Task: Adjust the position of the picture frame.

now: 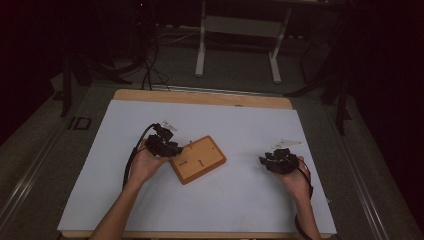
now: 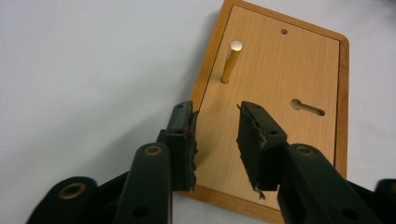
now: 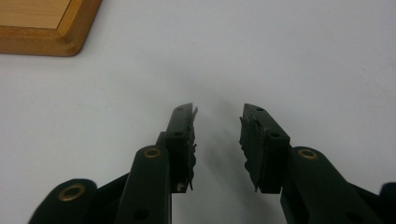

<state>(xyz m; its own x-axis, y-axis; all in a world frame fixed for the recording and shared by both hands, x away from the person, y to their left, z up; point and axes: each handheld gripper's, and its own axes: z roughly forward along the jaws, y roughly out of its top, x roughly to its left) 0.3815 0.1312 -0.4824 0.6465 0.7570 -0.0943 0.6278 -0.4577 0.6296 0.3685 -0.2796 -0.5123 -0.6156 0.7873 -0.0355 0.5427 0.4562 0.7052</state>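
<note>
1. A wooden board [image 1: 198, 159] lay flat near the middle of the white table [image 1: 100, 165], turned at a slant to the table's edges; lying flat as it did, its pin and slot faced upward, where a gripper could reach them from above.
2. A brass pin [image 2: 231, 61] stood upright in the board near its long edge, as the left gripper view showed. A keyhole-shaped slot [image 2: 307, 107] and a small round hole [image 2: 284, 31] were cut into the same face, farther across the board from the pin.
3. The left gripper [image 2: 217, 144] hovered over the near corner of the board, its jaws spread with nothing between them. The pin stood just beyond the jaw tips and apart from them, so the gripper looked lined up to close on it.
4. The right gripper [image 3: 217, 144] was held well to the right of the board, over bare table, with jaws spread and empty. It probably waited there to keep out of the left hand's way.
5. In the right gripper view only a corner of the board appeared, far from the jaws.
6. No pad touched the board or the pin.
</note>
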